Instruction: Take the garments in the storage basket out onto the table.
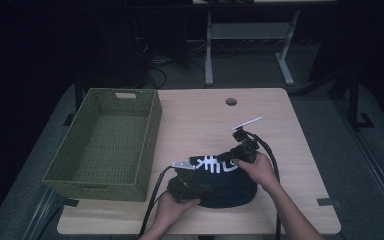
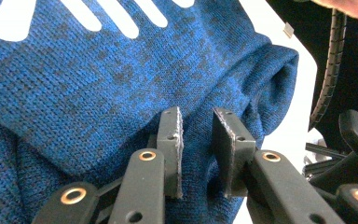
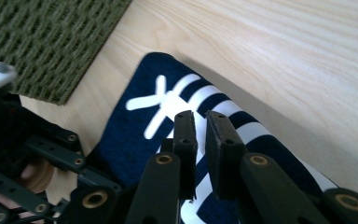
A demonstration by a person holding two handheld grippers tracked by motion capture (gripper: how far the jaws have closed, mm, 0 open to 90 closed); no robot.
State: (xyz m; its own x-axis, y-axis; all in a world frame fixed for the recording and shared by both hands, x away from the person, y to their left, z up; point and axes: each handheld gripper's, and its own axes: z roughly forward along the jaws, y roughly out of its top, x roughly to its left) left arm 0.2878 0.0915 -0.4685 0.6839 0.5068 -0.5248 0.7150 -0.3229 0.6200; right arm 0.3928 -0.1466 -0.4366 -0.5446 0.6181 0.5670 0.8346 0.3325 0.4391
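A dark blue knit garment [image 1: 230,187] with a white fishbone pattern lies bunched near the table's front edge. My left gripper [image 1: 204,190] comes at its near left side; in the left gripper view the jaws [image 2: 196,126] stand a little apart with a thick fold of the blue knit [image 2: 98,79] pinched between them. My right gripper [image 1: 226,158] is at the garment's far edge. In the right gripper view the jaws [image 3: 198,121] are almost together on the patterned cloth [image 3: 168,100], which looks lifted off the wood.
A green woven basket [image 1: 95,187], with nothing in it, stands on the left of the light wooden table [image 1: 205,115]; its wall [image 3: 51,37] is close to the garment. A round cable hole [image 1: 231,101] sits at the table's back. Cables trail off the front edge.
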